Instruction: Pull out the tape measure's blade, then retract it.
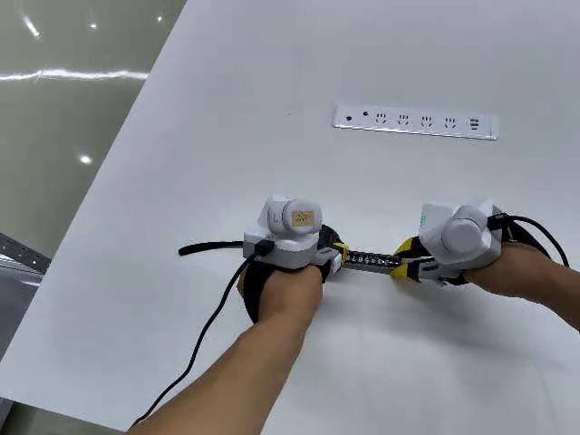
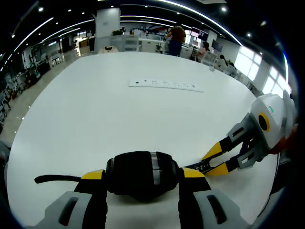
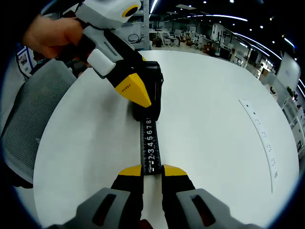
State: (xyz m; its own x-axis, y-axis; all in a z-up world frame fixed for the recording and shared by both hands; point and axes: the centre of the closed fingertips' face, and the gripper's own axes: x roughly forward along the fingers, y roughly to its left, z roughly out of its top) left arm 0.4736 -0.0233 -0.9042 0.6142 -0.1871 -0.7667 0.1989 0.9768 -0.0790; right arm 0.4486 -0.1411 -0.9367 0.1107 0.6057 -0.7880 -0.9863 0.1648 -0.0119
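Observation:
A black tape measure case (image 2: 142, 172) lies on the white table (image 1: 272, 118), clamped between the yellow-tipped jaws of my left gripper (image 2: 143, 174). Its case (image 3: 148, 90) and my left gripper (image 3: 136, 93) also appear in the right gripper view. A short length of black blade (image 3: 149, 145) with white numbers runs from the case to my right gripper (image 3: 152, 170), which is shut on the blade's end. In the head view my left gripper (image 1: 333, 256) holds the case (image 1: 328, 243), the blade (image 1: 370, 261) spans the gap, and my right gripper (image 1: 403, 267) pinches it.
A white power strip (image 1: 414, 121) lies flat at the far side of the table. A black strap (image 1: 210, 246) trails left from the case. A black cable (image 1: 204, 340) runs from the left gripper toward the near table edge. A grey mesh chair (image 3: 33, 124) stands beside the table.

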